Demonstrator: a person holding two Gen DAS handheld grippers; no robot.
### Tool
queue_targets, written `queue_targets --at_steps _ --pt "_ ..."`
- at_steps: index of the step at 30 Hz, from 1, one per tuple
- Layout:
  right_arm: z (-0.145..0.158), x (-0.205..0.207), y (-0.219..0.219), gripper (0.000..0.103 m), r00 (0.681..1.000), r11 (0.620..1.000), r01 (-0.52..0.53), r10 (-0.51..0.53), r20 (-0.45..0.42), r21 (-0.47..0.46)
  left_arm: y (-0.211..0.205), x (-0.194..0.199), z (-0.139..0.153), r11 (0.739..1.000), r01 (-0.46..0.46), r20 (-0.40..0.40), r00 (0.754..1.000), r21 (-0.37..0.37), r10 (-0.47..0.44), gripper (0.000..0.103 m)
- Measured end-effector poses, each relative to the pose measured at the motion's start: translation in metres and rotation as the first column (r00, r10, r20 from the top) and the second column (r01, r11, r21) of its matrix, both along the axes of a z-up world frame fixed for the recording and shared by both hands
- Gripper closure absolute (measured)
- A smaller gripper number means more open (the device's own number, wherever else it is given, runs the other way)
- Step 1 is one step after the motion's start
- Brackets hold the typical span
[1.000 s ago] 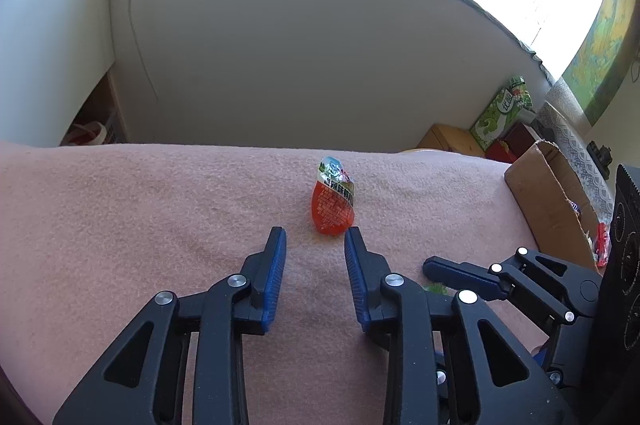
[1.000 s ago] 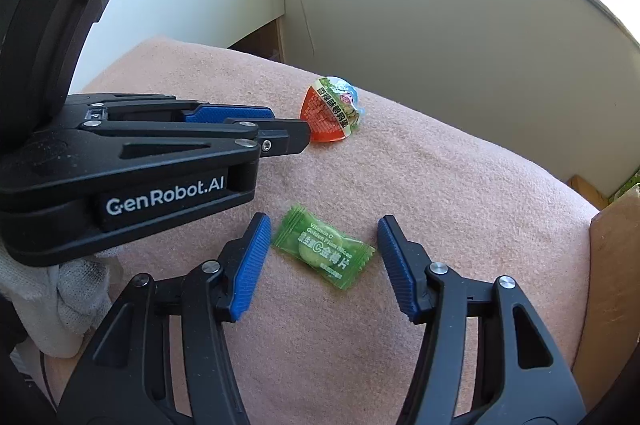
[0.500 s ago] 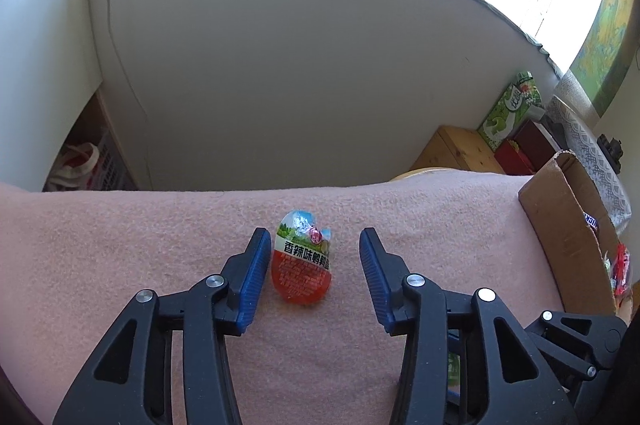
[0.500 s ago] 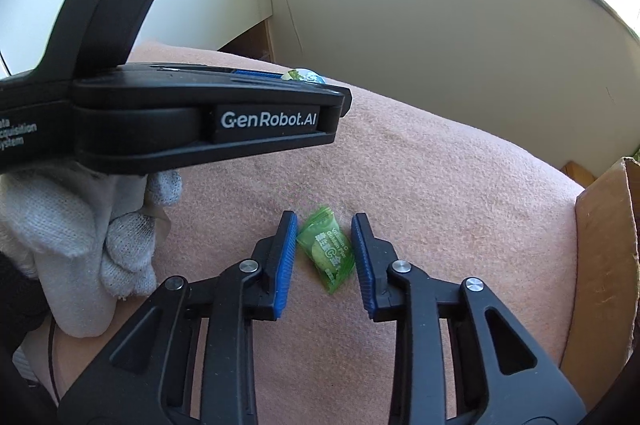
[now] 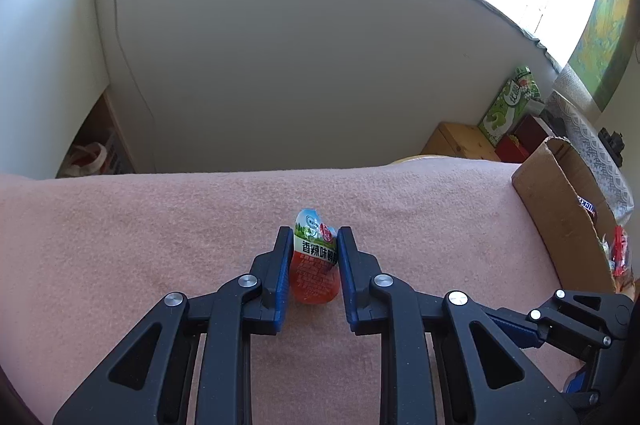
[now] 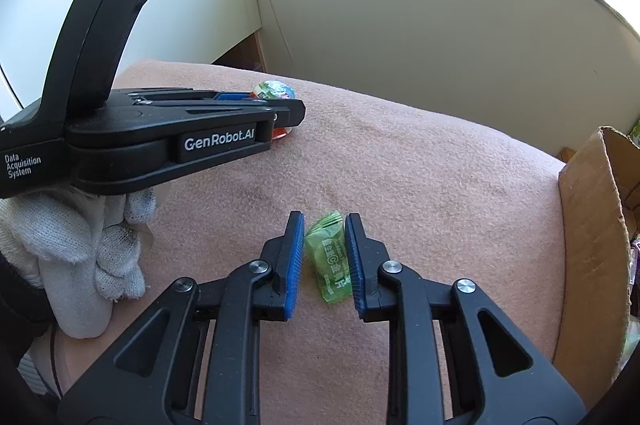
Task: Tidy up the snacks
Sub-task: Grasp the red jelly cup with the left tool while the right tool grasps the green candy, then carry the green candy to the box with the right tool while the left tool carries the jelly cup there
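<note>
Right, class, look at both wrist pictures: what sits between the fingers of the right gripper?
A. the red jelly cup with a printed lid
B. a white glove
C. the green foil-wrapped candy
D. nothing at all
C: in the right wrist view the right gripper has its blue pads closed on the green foil-wrapped candy, which lies on the pink blanket.

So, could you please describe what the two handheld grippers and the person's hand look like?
Both the left gripper and right gripper are matte black linkages with silver rivets and ribbed blue finger pads. The left one carries white "GenRobot.AI" and "Data Acquisition System" lettering. The left hand wears a white knitted glove.
</note>
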State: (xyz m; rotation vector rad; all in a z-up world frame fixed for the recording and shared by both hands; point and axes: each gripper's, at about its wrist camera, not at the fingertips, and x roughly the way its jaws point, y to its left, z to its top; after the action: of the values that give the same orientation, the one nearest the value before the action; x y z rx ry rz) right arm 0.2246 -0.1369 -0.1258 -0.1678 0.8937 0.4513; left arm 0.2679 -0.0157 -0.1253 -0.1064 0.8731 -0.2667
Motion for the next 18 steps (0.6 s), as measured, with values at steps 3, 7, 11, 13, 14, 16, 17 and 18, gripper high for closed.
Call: queue_targets --at_steps 3,7,11,13,14,16,17,18 --pt "-0.003 -0.001 0.000 0.082 1.000 1.000 -0.011 0.011 -0.014 -0.003 0.003 -0.009 0.002 1.000 0.002 0.005 1.000 0.005 -0.002 0.083" --pt "-0.007 0.004 -0.002 0.073 0.996 0.998 -0.070 0.070 -0.063 0.007 0.008 -0.020 0.005 1.000 -0.008 0.011 1.000 0.003 0.008 0.083" --pt "-0.009 0.000 -0.008 0.069 0.991 0.994 -0.104 0.105 -0.078 0.018 0.012 -0.031 0.007 1.000 -0.010 0.020 1.000 0.003 0.010 0.083" --pt "-0.011 -0.005 -0.007 0.069 0.989 0.992 -0.128 0.127 -0.072 -0.007 0.014 -0.037 0.007 1.000 -0.011 0.020 1.000 -0.001 0.011 0.083" --pt "-0.013 -0.007 -0.005 0.069 0.989 0.990 -0.136 0.134 -0.066 -0.026 0.014 -0.041 0.007 1.000 -0.013 0.018 1.000 -0.005 0.013 0.083" --pt "-0.014 -0.007 -0.001 0.069 0.988 0.988 -0.145 0.142 -0.060 -0.049 0.014 -0.047 0.007 1.000 -0.013 0.017 1.000 -0.009 0.013 0.083" --pt "-0.015 -0.007 -0.002 0.067 0.988 0.988 -0.144 0.141 -0.061 -0.051 0.014 -0.049 0.007 1.000 -0.011 0.017 1.000 -0.008 0.011 0.083" --pt "-0.014 -0.007 -0.003 0.064 0.988 0.989 -0.140 0.137 -0.065 -0.046 0.015 -0.053 0.007 1.000 -0.011 0.019 1.000 -0.004 0.012 0.083"
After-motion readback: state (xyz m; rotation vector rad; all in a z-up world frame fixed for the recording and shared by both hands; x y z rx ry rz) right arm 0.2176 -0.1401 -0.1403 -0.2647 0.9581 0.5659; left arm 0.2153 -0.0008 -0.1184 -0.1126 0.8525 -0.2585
